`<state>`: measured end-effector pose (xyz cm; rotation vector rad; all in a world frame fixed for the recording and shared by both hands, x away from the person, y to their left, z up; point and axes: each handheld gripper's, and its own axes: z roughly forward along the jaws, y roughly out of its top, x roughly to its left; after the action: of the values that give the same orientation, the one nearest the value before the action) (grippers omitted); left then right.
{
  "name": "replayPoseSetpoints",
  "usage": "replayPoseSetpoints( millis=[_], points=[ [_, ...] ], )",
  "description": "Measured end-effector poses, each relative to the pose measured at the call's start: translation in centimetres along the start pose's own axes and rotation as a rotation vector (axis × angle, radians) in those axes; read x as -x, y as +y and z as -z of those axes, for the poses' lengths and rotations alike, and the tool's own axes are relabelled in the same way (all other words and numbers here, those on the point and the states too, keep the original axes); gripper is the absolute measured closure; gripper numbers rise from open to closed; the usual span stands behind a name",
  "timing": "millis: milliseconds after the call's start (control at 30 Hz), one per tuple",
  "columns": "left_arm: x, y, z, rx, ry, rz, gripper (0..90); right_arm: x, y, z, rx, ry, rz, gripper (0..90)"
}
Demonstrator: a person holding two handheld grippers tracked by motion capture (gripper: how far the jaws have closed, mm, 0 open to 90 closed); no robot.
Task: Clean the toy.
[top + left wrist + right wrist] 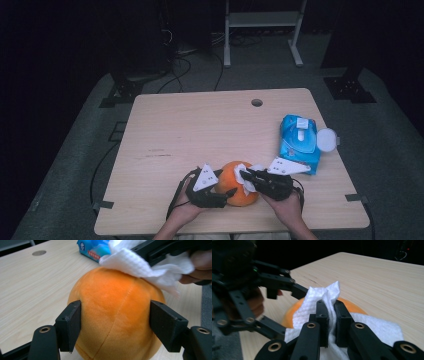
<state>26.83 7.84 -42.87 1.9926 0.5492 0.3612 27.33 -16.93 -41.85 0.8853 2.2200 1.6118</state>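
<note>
An orange plush ball [233, 176] rests near the front edge of the wooden table [200, 130]. My left gripper [226, 192] comes at it from the left, and its two pads [72, 325] press against the ball's sides [115, 302]. From the right, my right gripper [246, 176] is shut on a white wipe [250, 169]. The wipe [322, 293] is pinched between the jaws and lies on top of the ball [294, 311]. In the left gripper view the wipe [130, 262] drapes over the ball's upper right.
A blue pack of wipes [298, 142] with its white lid [326, 140] flipped open lies to the right of the ball. A cable hole [256, 102] sits near the table's far edge. A metal stand [262, 30] and cables are on the floor beyond.
</note>
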Motion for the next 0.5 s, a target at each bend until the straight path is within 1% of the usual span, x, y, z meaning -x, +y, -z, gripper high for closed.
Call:
replayPoseSetpoints(
  millis=[67, 133, 167, 200, 233, 267, 300, 367, 433, 500],
  points=[
    [-0.3, 0.0, 0.0, 0.010, -0.006, 0.019, 24.3, 0.5, -0.2, 0.1, -0.014, -0.017, -0.002, 82.9],
    [-0.9, -0.2, -0.2, 0.008, 0.005, 0.072, 16.4, 1.0, -0.6, 0.2, -0.032, -0.034, -0.007, 82.9],
    [-1.2, -0.4, -0.4, -0.004, 0.007, 0.109, 11.8, 1.2, -0.7, 0.2, -0.034, -0.031, -0.017, 82.9],
    [-1.5, -0.6, -0.6, -0.009, -0.002, 0.133, 9.2, 1.3, -0.7, 0.2, -0.035, -0.026, -0.031, 82.9],
    [-1.7, -0.8, -0.8, -0.014, -0.017, 0.162, 9.0, 1.3, -0.7, 0.2, -0.036, -0.027, -0.029, 82.9],
    [-1.9, -1.0, -1.0, -0.019, -0.041, 0.192, 9.2, 1.3, -0.6, 0.2, -0.040, -0.029, -0.020, 82.9],
    [-1.9, -1.1, -1.0, -0.021, -0.052, 0.190, 13.8, 1.2, -0.6, 0.1, -0.040, -0.028, -0.020, 82.8],
    [-1.4, -0.8, -0.9, -0.019, -0.035, 0.140, 23.4, 0.9, -0.5, 0.1, -0.033, -0.030, -0.021, 82.8],
    [-0.7, -0.2, -0.7, -0.010, -0.021, 0.088, 27.9, 0.3, -0.1, 0.1, -0.012, -0.014, -0.012, 82.8],
    [0.1, 0.3, -0.4, 0.000, -0.017, 0.049, 29.2, -0.4, 0.5, 0.3, 0.012, 0.003, 0.019, 82.8]
  ],
)
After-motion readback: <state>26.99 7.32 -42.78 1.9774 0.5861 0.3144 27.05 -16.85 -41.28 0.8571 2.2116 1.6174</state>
